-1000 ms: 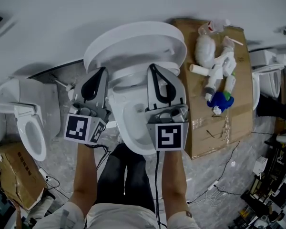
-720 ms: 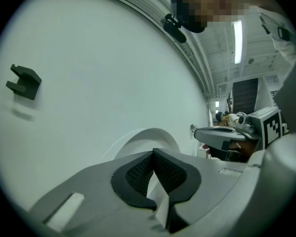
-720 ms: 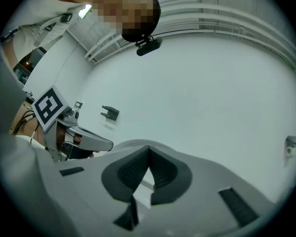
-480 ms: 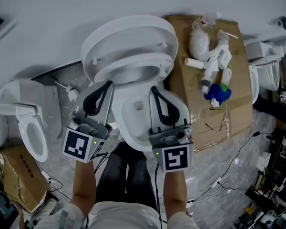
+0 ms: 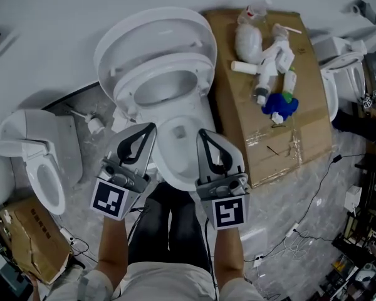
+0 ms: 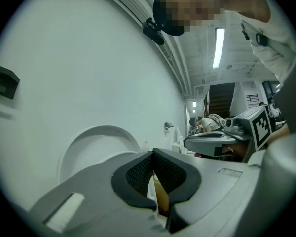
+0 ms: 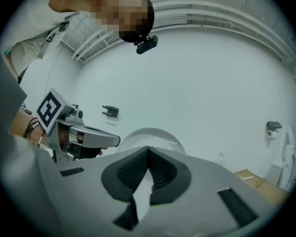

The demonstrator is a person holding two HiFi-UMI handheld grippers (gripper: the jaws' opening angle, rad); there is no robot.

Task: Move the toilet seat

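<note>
toilet seat (image 5: 199,78) tilted up above bowl (image 5: 180,160); left tool (image 5: 151,126), right tool (image 5: 202,132) closed, empty

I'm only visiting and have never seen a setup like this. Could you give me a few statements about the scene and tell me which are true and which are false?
1. Both grippers are shut and empty. True: the left gripper and the right gripper have their jaws together with nothing between them.
2. The toilet seat lies flat on the bowl. False: the toilet seat is raised off the bowl, up near the lid.
3. Bottles lie on cardboard beside the toilet. True: the bottles rest on a cardboard sheet.
4. Only one toilet is in view. False: a second toilet stands at the left of the head view.
</note>
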